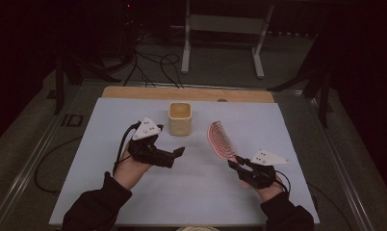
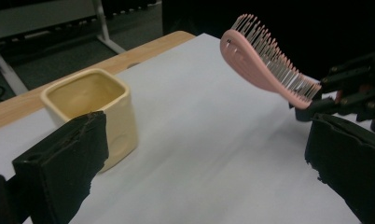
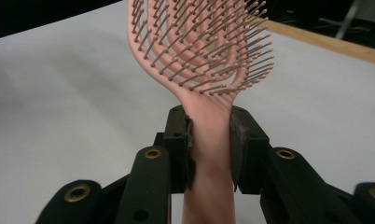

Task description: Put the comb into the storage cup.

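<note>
My right gripper point(image 1: 234, 163) is shut on the handle of a pink hairbrush point(image 1: 220, 139), holding it lifted above the white mat with the bristled head pointing away. In the right gripper view both pads clamp the hairbrush point(image 3: 209, 70) at its neck. A cream square cup point(image 1: 180, 118) stands upright on the mat at the back centre. My left gripper point(image 1: 178, 153) hovers just in front of the cup, open, with nothing between its jaws. In the left gripper view the cup point(image 2: 94, 105) sits behind the left jaw and the hairbrush point(image 2: 265, 60) hangs at upper right.
A white mat point(image 1: 191, 192) covers the table, with a wooden strip point(image 1: 134, 92) along its far edge. Beyond the table stand a metal frame's legs point(image 1: 220, 43) and floor cables point(image 1: 153, 62). Open mat lies between and in front of the two grippers.
</note>
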Motion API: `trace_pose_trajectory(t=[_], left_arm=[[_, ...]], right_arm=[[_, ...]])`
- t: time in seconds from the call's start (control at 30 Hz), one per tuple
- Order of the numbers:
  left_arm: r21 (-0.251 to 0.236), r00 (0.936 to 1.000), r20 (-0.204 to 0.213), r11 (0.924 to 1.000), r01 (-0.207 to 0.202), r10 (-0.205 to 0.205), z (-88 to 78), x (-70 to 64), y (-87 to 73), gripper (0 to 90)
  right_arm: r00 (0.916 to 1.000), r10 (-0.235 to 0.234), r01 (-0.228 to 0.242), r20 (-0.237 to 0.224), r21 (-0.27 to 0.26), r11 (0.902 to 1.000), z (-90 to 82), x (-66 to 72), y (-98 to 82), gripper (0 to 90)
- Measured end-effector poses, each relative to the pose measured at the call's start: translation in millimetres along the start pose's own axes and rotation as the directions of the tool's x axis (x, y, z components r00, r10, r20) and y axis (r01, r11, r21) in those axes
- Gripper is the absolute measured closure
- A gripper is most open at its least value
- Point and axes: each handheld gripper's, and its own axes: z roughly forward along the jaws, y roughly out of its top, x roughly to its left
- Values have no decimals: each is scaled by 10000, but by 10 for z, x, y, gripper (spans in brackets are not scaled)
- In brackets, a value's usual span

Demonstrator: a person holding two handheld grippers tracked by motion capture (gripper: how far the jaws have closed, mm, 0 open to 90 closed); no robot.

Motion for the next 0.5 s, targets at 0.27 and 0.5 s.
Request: trace_pose_trajectory(t=[0.27,0.5], left_arm=[[166,9885,910,9926,1201,-1212,189,-69,169,2],[311,9693,1450,9801,1961,-1985,335,-120,272,2]], right_arm=[[10000,-26,26,-2,-21,10000,-4,8,9,714],[10000,-47,47,-9,-30,10000,1,11,7,714]])
